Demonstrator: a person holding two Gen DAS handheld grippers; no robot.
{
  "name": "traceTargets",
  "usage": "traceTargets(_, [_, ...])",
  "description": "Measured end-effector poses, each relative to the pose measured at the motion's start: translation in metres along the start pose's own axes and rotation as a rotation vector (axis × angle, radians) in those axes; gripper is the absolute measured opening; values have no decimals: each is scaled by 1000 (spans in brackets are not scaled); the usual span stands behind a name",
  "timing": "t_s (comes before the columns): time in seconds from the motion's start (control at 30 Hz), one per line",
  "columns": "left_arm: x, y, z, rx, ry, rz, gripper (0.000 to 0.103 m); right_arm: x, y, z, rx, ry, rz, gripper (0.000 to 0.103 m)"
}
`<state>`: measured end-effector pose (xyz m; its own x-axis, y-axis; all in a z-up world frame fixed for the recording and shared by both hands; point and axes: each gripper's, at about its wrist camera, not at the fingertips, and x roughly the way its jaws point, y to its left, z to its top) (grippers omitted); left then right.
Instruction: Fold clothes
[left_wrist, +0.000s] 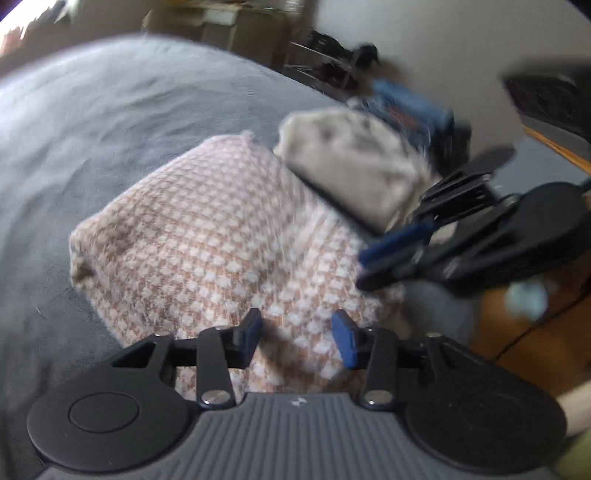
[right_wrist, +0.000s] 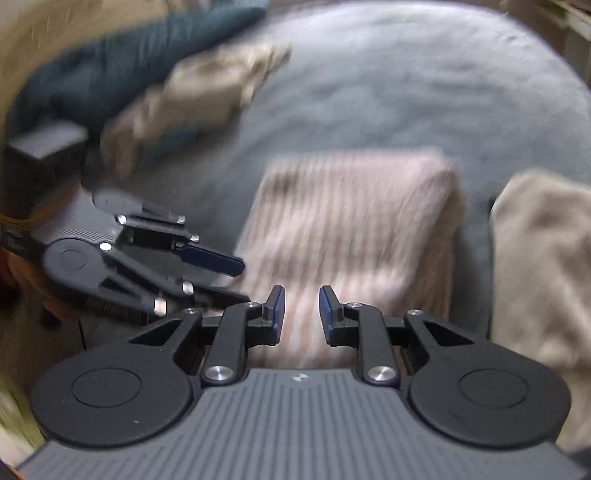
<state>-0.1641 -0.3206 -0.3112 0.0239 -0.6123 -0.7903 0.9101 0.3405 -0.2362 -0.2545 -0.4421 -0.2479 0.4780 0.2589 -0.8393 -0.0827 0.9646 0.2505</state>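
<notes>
A folded pink-and-white checked cloth (left_wrist: 221, 240) lies on the grey bed cover (left_wrist: 92, 122); the right wrist view shows the same folded cloth (right_wrist: 351, 229), blurred. My left gripper (left_wrist: 297, 339) hovers over its near edge, open, with nothing between the pads. From the right, my right gripper (left_wrist: 369, 266) points at the cloth's right edge. In its own view the right gripper (right_wrist: 302, 310) is open by a narrow gap and holds nothing. The left gripper (right_wrist: 238, 280) shows at the cloth's left side.
A folded beige-grey cloth (left_wrist: 351, 166) rests against the checked cloth's far right corner, with a blue item (left_wrist: 413, 107) behind it. A beige cloth (right_wrist: 546, 277) lies to the right. A crumpled tan garment (right_wrist: 195, 92) and a teal one (right_wrist: 110, 74) lie at the far left.
</notes>
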Motion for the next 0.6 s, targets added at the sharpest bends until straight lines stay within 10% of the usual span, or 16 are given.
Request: traceTargets(0.6, [-1, 4, 9, -110, -46, 58, 44, 47, 7, -44, -61, 58, -123, 17])
